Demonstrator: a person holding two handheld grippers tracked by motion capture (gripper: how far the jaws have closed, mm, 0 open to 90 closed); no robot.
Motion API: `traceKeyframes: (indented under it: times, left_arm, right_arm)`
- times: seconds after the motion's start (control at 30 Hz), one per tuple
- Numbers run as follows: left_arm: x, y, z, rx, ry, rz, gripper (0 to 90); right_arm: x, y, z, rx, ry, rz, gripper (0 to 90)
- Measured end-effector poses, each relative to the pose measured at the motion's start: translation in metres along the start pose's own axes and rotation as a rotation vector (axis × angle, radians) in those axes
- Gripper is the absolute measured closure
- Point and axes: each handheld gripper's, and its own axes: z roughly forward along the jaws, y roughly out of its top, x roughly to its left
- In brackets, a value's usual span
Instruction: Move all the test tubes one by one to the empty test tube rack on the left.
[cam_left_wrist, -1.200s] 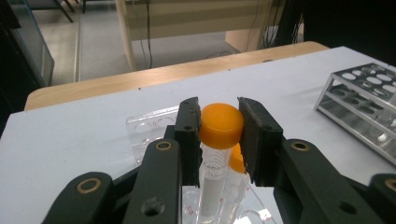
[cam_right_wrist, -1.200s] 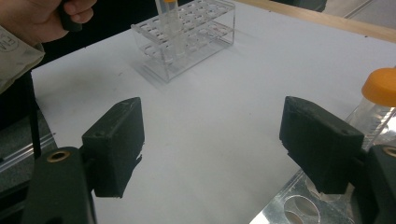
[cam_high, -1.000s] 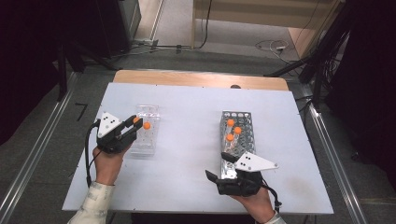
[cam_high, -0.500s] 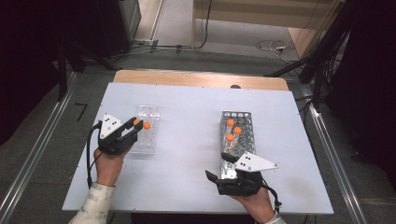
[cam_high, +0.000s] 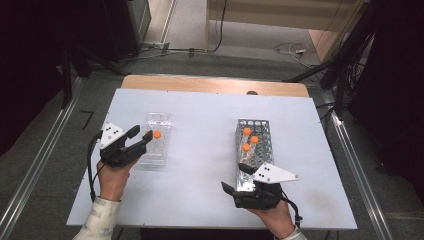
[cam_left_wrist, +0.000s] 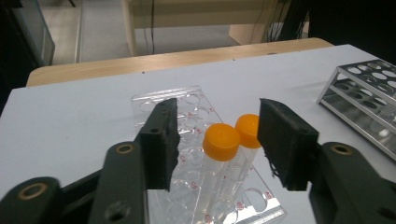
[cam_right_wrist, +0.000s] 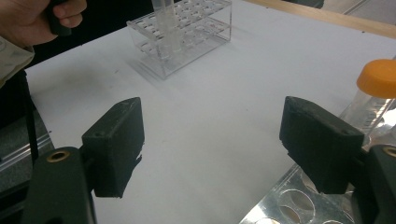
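Note:
Two clear tubes with orange caps stand in the clear plastic rack (cam_left_wrist: 187, 107), the nearer tube (cam_left_wrist: 221, 140) just in front of the other tube (cam_left_wrist: 249, 130). My left gripper (cam_left_wrist: 217, 135) is open around the nearer cap; its jaws have just been opening and the pads stand clear of it. From above, the left gripper (cam_high: 145, 131) reaches over the clear rack (cam_high: 155, 150) beside an orange cap (cam_high: 157, 134). My right gripper (cam_high: 232, 176) is open and holds nothing, at the near end of the metal rack (cam_high: 265, 127). In the right gripper view, the right gripper (cam_right_wrist: 210, 140) frames bare table.
The metal rack holds three orange-capped tubes (cam_high: 247, 131); one such tube (cam_right_wrist: 380, 77) rises at the right of the right gripper view. White table (cam_high: 205, 115) lies between the racks. A wooden strip (cam_high: 215, 85) runs along the far edge, with cables on the floor beyond.
The left gripper's jaws have opened and let go of the orange-capped tube, which stays standing in the clear rack. Neither hand has shifted.

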Motion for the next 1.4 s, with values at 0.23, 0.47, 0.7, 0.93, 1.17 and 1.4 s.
traceKeyframes:
  times: [0.23,0.47,0.7,0.93,1.17,1.4]
  left_arm:
    - [0.004,-0.004,-0.008,0.002,0.049,-0.021,24.9]
    - [0.004,-0.01,-0.012,0.015,0.046,-0.03,20.7]
    - [-0.001,-0.011,-0.017,0.004,0.031,-0.027,17.9]
    - [-0.003,-0.01,-0.021,-0.018,0.032,-0.034,18.0]
    - [0.0,-0.01,-0.023,-0.025,0.039,-0.039,18.1]
    - [0.0,-0.01,-0.023,-0.024,0.039,-0.042,18.1]
  right_arm:
    - [-0.004,0.001,-0.004,-0.01,-0.017,0.0,20.6]
    - [-0.011,0.001,-0.007,-0.016,-0.052,0.003,21.7]
    - [-0.022,0.0,-0.009,-0.025,-0.094,0.001,22.8]
    - [-0.038,0.003,-0.015,-0.046,-0.145,0.004,26.2]
    - [-0.063,0.0,-0.018,-0.053,-0.168,0.015,31.1]
    - [-0.088,-0.005,-0.011,-0.029,-0.183,-0.013,33.6]
